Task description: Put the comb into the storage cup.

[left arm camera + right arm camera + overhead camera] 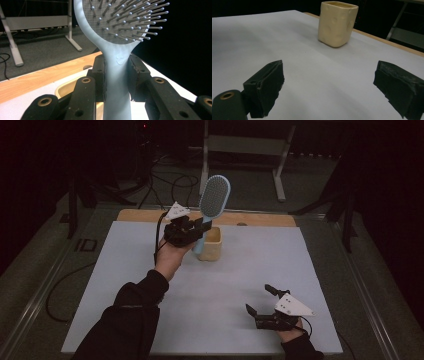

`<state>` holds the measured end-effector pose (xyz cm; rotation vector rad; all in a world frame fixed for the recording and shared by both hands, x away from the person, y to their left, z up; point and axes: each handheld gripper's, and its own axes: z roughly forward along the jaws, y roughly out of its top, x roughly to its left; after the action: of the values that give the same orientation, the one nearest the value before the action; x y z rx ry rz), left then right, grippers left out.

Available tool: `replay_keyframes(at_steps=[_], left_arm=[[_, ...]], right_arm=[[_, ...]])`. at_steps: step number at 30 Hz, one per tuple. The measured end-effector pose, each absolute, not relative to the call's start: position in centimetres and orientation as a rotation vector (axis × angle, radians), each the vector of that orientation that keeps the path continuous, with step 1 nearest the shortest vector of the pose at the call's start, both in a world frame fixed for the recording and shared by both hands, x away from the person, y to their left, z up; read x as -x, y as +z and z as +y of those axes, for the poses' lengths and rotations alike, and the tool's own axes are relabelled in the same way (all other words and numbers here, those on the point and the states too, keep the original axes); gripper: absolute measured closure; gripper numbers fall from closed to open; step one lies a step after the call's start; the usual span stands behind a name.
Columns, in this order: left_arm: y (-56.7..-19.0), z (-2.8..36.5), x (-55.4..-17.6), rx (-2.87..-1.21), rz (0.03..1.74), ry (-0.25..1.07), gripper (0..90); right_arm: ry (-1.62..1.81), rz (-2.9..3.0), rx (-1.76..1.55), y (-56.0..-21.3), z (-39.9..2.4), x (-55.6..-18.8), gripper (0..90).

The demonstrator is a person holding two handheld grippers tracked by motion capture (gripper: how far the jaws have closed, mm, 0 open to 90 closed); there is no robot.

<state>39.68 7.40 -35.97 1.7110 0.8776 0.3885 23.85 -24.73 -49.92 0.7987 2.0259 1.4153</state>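
The person's left gripper [199, 231] is clamped on the handle of a pale blue hairbrush [214, 195], with a black pad pressing each side of the handle just below the round head. In the left gripper view the hairbrush [117, 75] stands nearly upright between the jaws, its bristles [130, 22] with their small ball tips facing the camera. Seen from above, the brush head rises clear above the gripper and leans a little toward the far edge of the worktop [240, 270], while the lower end of the handle sits right beside a cream cup [212, 244]; whether the handle tip is inside the cup or just against its wall I cannot tell. The cup stands toward the far edge of the worktop, slightly left of its middle, on the pale grey sheet, with a strip of bare wood [260, 219] behind it

The right gripper [261, 301] rests low near the near right corner of the worktop, well apart from the cup and the brush. Its jaws are spread wide and hold nothing; in the right gripper view the right gripper [328, 87] has bare grey sheet between its two pads, and the cup [337, 23] stands farther off, straight ahead
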Motion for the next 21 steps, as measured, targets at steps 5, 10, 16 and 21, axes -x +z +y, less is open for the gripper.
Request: replay_keyframes(at_steps=[5,10,16,21], left_arm=[[-36.0,7.1,-40.8,-1.694,0.882,0.383,70.4],[-36.0,6.9,-41.8,-1.675,0.886,0.370,70.4],[-36.2,6.2,-42.8,-1.655,0.869,0.369,70.4],[-36.7,5.9,-43.7,-1.616,0.854,0.356,70.4]], right_arm=[[1.416,2.022,-0.795,-49.9,-24.7,-23.8,8.9],[1.417,2.022,-0.797,-49.8,-24.8,-23.8,8.9],[1.423,2.019,-0.789,-49.8,-24.7,-23.8,8.9],[1.427,2.020,-0.791,-49.8,-24.8,-23.8,8.9]])
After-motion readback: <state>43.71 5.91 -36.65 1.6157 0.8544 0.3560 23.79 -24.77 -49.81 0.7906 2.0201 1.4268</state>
